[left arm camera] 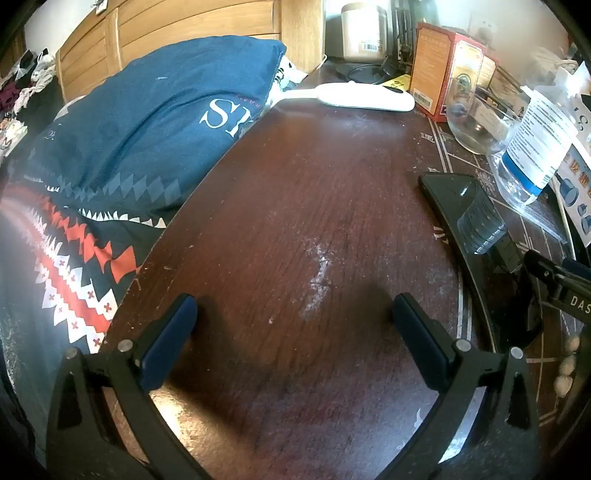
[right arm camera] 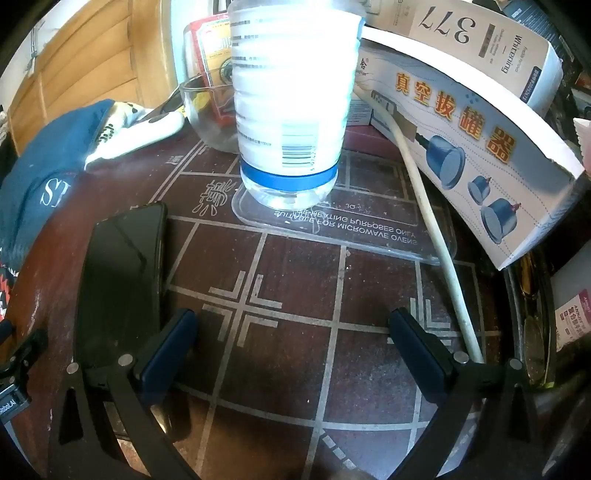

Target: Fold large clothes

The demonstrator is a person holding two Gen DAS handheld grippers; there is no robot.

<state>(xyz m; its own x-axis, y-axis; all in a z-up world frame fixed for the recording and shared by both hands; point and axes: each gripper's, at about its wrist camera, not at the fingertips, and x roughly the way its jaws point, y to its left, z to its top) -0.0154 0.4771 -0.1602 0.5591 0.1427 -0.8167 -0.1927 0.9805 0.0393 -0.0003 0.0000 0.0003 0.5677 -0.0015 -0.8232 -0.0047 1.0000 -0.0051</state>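
Observation:
A large dark blue cloth with white letters (left arm camera: 155, 110) lies bunched on the bed to the left of a dark wooden table (left arm camera: 295, 206); beneath it spreads black fabric with a red and white zigzag pattern (left arm camera: 70, 266). My left gripper (left arm camera: 295, 321) hovers open over the bare tabletop, nothing between its fingers. My right gripper (right arm camera: 291, 332) is open too, low over the table's chessboard-lined part (right arm camera: 295, 277), and holds nothing. The blue cloth (right arm camera: 44, 170) shows at the left edge of the right wrist view.
A black phone (left arm camera: 454, 199) (right arm camera: 122, 266) lies on the table. A water bottle (right arm camera: 291, 99), glass bowl (right arm camera: 207, 110), clear plastic lid (right arm camera: 343, 236), white cable (right arm camera: 432, 221), boxes (right arm camera: 469, 122) and a white flat device (left arm camera: 365, 96) crowd the far side. A wooden headboard (left arm camera: 177, 29) stands behind.

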